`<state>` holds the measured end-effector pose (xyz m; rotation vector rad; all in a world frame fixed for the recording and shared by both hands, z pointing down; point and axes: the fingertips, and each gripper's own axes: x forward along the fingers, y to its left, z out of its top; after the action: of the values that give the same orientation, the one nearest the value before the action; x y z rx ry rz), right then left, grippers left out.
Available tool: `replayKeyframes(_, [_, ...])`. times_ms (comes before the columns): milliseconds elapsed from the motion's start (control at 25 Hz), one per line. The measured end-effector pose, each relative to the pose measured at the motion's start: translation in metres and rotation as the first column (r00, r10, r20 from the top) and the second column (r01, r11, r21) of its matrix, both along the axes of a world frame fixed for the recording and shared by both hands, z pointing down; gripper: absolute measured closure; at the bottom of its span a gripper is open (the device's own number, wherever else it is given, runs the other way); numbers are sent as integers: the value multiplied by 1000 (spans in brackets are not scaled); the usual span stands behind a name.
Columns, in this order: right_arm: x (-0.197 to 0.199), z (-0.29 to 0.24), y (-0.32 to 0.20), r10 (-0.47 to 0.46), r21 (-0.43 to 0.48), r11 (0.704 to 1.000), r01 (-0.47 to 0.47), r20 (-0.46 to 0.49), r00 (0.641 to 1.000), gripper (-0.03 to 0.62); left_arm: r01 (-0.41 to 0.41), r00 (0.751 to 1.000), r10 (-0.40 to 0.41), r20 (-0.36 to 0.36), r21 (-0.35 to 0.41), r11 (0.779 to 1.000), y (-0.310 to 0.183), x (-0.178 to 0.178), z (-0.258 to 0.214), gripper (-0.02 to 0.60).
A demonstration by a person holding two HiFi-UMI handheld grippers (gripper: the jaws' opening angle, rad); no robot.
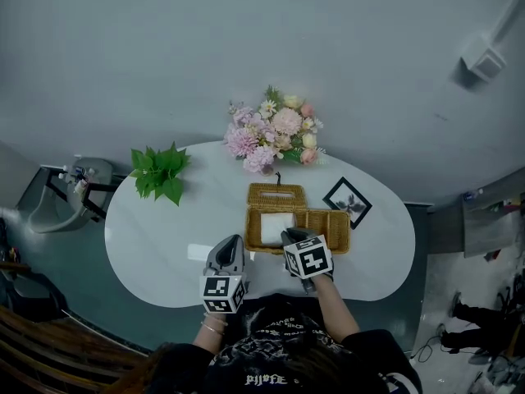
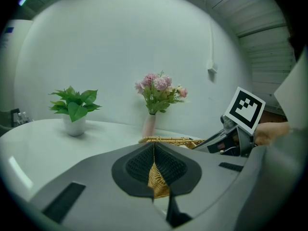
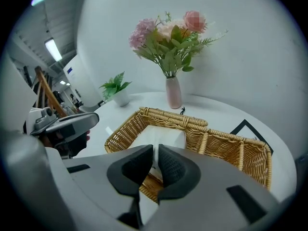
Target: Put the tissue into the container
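**Item:** tissue, a white folded pack lying in the left compartment of the wicker basket.

**Handling (judged):** light, soft and easily creased; take it gently by its near edge.

**Right tool**: pads nearly together over the basket, apparently pinching the tissue's near edge.

**Left tool**: pressed together and empty, just off the basket's near-left corner.

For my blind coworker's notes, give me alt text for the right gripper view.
The right gripper pinches a white tissue pack in the left compartment of a wicker basket on a white table. A vase of flowers stands behind it.
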<state>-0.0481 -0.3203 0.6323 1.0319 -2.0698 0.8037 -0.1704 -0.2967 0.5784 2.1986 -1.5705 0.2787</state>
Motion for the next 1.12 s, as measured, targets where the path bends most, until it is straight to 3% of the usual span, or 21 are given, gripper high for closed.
replayKeyframes(200, [1, 2, 3, -8, -16, 1000, 8, -12, 1000, 536, 0, 1000, 0, 6, -2, 1000, 1, 2, 1, 557])
replayKeyframes(480, [11, 13, 9, -8, -55, 998, 2, -98, 995, 526, -4, 1000, 4, 13, -9, 1000, 2, 3, 4, 557])
replayKeyframes(600, [14, 14, 12, -14, -65, 998, 5, -131, 991, 487, -8, 1000, 8, 12, -10, 1000, 2, 6, 3, 557])
replayKeyframes(840, [3, 5, 14, -34, -38, 999, 32, -49, 998, 355, -18, 1000, 18, 10, -2, 1000, 1, 8, 2, 557])
replayKeyframes(1120, [-1, -23, 4, 0, 45, 999, -2, 47, 999, 350, -27, 1000, 27, 5, 10, 1000, 2, 10, -1, 557])
